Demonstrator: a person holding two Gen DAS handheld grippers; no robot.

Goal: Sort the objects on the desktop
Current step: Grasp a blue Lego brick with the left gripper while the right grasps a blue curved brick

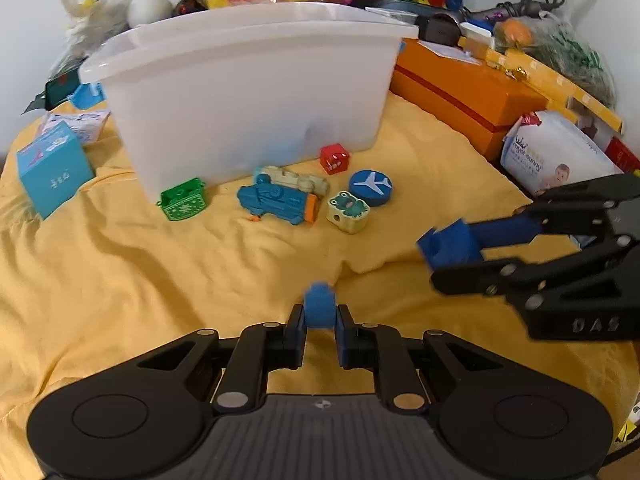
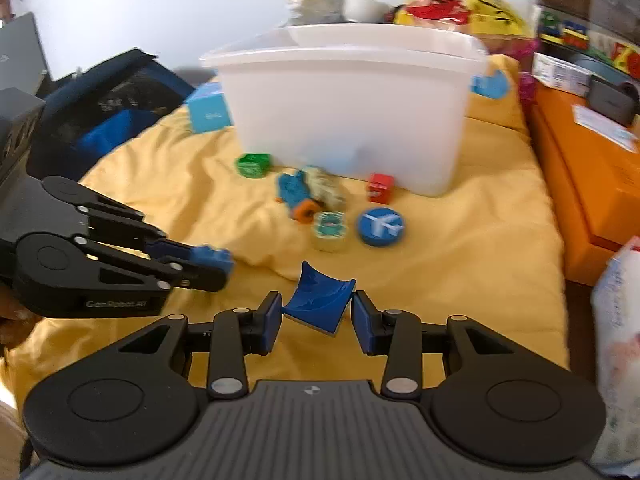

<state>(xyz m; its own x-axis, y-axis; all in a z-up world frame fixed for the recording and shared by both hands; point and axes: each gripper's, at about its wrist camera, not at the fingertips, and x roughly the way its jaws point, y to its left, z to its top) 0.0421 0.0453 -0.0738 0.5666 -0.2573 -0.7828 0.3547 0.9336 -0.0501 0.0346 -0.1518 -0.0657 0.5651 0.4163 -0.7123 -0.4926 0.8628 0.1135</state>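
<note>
Both tongs are loaded: the left gripper (image 1: pixel 320 316) is clamped on a small blue block (image 1: pixel 319 306) held upright between its pads, and the right gripper (image 2: pixel 316 312) squeezes a blue curved piece (image 2: pixel 318 304) by its two ends, hollow side up, so it sits tilted but looks secure. Each hovers over the yellow cloth (image 1: pixel 160 280), well short of the white bin (image 1: pixel 248 92), which is the likely destination for these toys. Just in front of the white bin lie the pieces yet to be sorted: a green toy (image 1: pixel 183 199), a blue train (image 1: pixel 276 200) touching a cream one (image 1: pixel 296 180), a red cube (image 1: pixel 334 158), a frog block (image 1: pixel 347 211) and a blue airplane disc (image 1: pixel 370 187). Right of the white bin sits an orange box (image 1: pixel 460 92); left of it, a light blue box (image 1: pixel 52 168). Carrying two at once probably saves a trip to the bin
</note>
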